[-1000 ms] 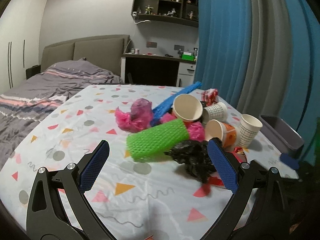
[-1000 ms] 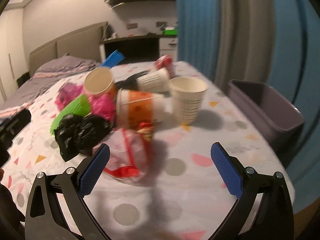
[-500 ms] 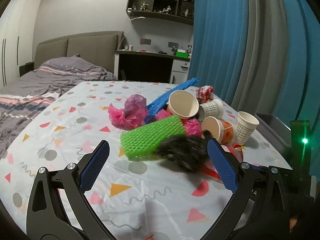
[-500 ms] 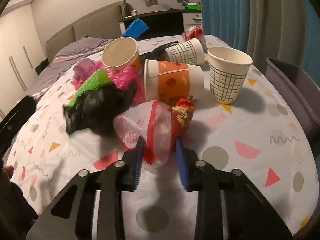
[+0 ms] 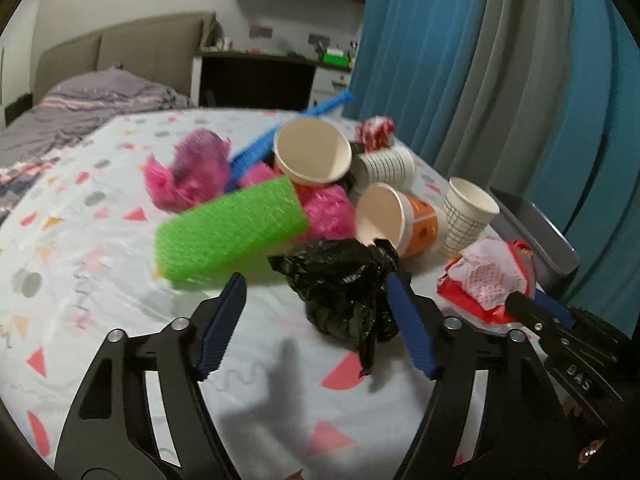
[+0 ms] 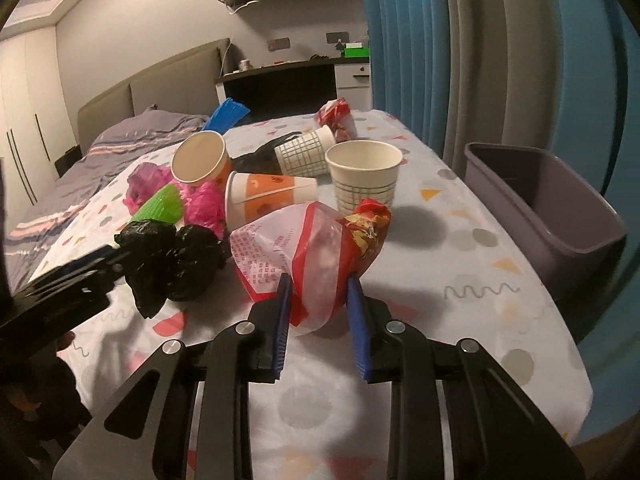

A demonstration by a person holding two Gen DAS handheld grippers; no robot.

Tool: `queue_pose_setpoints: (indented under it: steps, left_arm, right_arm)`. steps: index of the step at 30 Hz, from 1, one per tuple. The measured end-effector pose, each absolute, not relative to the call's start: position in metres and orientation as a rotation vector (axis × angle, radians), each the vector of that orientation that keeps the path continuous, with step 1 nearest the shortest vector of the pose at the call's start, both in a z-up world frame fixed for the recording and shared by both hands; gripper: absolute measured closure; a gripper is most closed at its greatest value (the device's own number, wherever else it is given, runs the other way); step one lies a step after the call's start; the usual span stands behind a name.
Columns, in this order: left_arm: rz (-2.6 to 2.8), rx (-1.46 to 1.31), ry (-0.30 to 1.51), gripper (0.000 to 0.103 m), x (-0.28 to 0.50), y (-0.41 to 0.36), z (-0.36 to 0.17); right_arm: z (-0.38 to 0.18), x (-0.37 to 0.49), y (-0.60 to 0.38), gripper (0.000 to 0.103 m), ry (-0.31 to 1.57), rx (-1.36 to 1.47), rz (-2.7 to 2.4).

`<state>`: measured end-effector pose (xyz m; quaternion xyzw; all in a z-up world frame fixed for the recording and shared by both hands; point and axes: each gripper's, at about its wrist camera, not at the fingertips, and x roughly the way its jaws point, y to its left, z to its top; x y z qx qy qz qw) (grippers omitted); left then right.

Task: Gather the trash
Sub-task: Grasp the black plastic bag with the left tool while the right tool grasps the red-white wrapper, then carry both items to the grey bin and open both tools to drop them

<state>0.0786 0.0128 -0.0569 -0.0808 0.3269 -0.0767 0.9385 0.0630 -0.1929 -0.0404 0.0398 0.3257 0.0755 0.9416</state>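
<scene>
My right gripper [image 6: 320, 294] is shut on a clear-and-red plastic bag [image 6: 296, 248] with a red snack wrapper [image 6: 370, 226] against it; the bag also shows in the left wrist view [image 5: 486, 280]. My left gripper [image 5: 314, 308] is open around a crumpled black plastic bag [image 5: 344, 284], its right pad touching the bag; the black bag also shows in the right wrist view [image 6: 168, 256]. Behind lies a pile of trash: a green foam net [image 5: 228, 232], pink bags [image 5: 192, 172], paper cups [image 5: 312, 152] and an upright checked cup [image 6: 364, 174].
A grey bin [image 6: 540, 204] stands off the table's right edge, beside the blue curtain [image 6: 480, 60]. The table has a patterned white cloth [image 6: 440, 280]. A blue foam net [image 5: 288, 132] and a red wrapper [image 5: 376, 128] lie at the back. A bed [image 5: 80, 100] is behind.
My right gripper went from wide open to shut on the clear-and-red bag. My left gripper moved in and narrowed around the black bag, which shifted.
</scene>
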Motion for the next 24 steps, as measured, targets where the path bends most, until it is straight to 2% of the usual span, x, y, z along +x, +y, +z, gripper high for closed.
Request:
queue_pose_setpoints:
  steps: [2, 6, 7, 8, 9, 24]
  left_arm:
    - [-0.182, -0.167, 0.701, 0.048, 0.085, 0.008, -0.061]
    - [-0.231, -0.183, 0.74, 0.084, 0.09, 0.001, -0.068]
    - [-0.236, -0.178, 0.737, 0.088, 0.089, -0.001, -0.067]
    - [-0.241, -0.172, 0.732, 0.097, 0.087, -0.003, -0.067]
    - [-0.245, -0.165, 0.725, 0.1, 0.084, -0.005, -0.066]
    - [-0.342, -0.111, 0.517, 0.102, 0.045, -0.037, 0.008]
  right_arm:
    - [-0.041, 0.062, -0.197, 0.075, 0.663, 0.086, 0.154]
    - [-0.04, 0.059, -0.205, 0.075, 0.657, 0.101, 0.154]
    - [-0.038, 0.059, -0.206, 0.075, 0.653, 0.102, 0.153]
    - [-0.037, 0.059, -0.208, 0.075, 0.65, 0.103, 0.152]
    - [-0.036, 0.058, -0.21, 0.075, 0.644, 0.105, 0.152]
    - [-0.011, 0.039, -0.246, 0.075, 0.545, 0.116, 0.099]
